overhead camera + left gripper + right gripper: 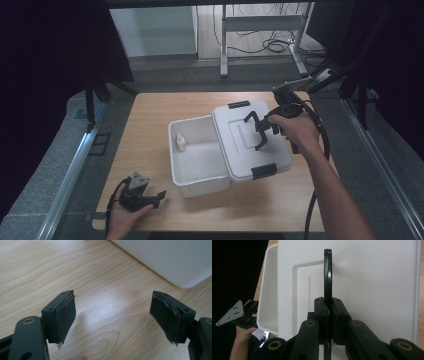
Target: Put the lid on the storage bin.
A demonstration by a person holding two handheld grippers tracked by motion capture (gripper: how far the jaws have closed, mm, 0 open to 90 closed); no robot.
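While the lid (252, 140) lies flat across the right half of the white box (197, 152), its long axis runs from the table's far edge toward the person, latches at both ends. Right gripper (261, 131) is clamped on the lid's black handle (327, 275). Left gripper (150, 199) rests near the box's front-left corner, jaws apart, nothing between them. A small bottle (181, 142) stands inside the box.

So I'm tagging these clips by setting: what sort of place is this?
Probably a lab or office recording space, not a home: a plain light wooden table ringed by dark curtains, a metal-framed desk beyond, and loose black cables on the floor.
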